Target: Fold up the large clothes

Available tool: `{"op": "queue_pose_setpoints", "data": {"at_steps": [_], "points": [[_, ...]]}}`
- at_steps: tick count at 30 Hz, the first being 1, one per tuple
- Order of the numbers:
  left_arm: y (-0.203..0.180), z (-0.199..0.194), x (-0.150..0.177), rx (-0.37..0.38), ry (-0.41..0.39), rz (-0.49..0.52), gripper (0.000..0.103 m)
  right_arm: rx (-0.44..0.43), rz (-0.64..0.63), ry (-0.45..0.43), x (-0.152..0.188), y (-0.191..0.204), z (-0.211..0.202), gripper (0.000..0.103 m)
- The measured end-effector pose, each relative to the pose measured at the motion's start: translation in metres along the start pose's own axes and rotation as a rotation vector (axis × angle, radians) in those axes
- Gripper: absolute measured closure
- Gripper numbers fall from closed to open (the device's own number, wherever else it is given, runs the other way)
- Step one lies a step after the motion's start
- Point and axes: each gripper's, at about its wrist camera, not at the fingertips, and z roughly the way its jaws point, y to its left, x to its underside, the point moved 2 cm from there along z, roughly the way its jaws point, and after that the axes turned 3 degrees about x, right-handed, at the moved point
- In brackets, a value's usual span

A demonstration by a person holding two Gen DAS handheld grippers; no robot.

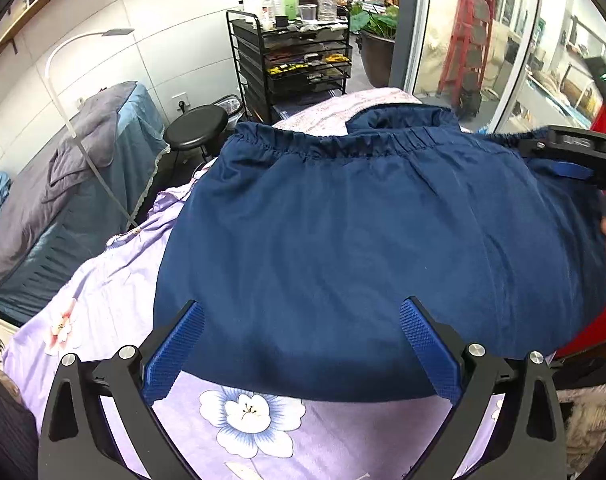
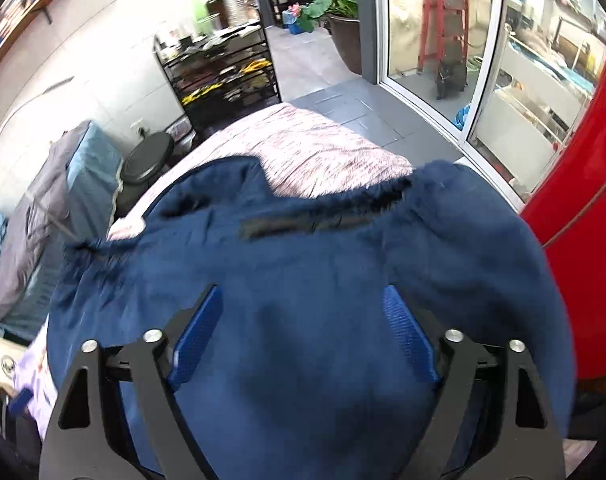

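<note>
A large navy blue garment (image 1: pixel 363 240) with an elastic gathered hem at its far edge lies spread on a bed covered by a lilac floral sheet (image 1: pixel 115 300). My left gripper (image 1: pixel 301 312) is open, its blue pads over the garment's near edge, holding nothing. My right gripper (image 2: pixel 303 300) is open above the same garment (image 2: pixel 303 272); that view is blurred. The right gripper's black body also shows in the left wrist view (image 1: pixel 575 152) at the garment's far right corner.
A black stool (image 1: pixel 195 126) and a black wire shelf cart (image 1: pixel 295 60) with bottles stand beyond the bed. A blue-grey covered couch (image 1: pixel 63 184) is on the left. Glass doors (image 2: pixel 443 60) and a red object (image 2: pixel 575 200) are on the right.
</note>
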Motion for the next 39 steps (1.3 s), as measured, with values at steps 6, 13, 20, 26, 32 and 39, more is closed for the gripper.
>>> {"op": "queue_pose_setpoints", "data": {"at_steps": [6, 13, 20, 26, 32, 39], "points": [[-0.014, -0.010, 0.006, -0.004, 0.019, 0.050, 0.006, 0.030, -0.108, 0.024, 0.043, 0.018, -0.045, 0.016], [-0.022, -0.026, 0.018, 0.000, 0.018, 0.082, 0.006, 0.040, -0.079, 0.080, 0.083, 0.019, -0.068, 0.014], [-0.023, -0.037, 0.032, -0.018, 0.061, 0.052, 0.006, 0.075, -0.096, 0.110, 0.113, 0.026, -0.082, 0.014], [-0.024, -0.050, 0.034, -0.024, 0.058, 0.046, 0.006, 0.124, -0.139, 0.103, 0.129, 0.033, -0.096, 0.014], [-0.028, -0.056, 0.033, -0.026, 0.063, 0.060, 0.006, 0.162, -0.175, 0.081, 0.135, 0.041, -0.108, 0.014], [-0.028, -0.059, 0.037, -0.030, 0.063, 0.073, 0.006, 0.187, -0.192, 0.081, 0.140, 0.044, -0.113, 0.014]]}}
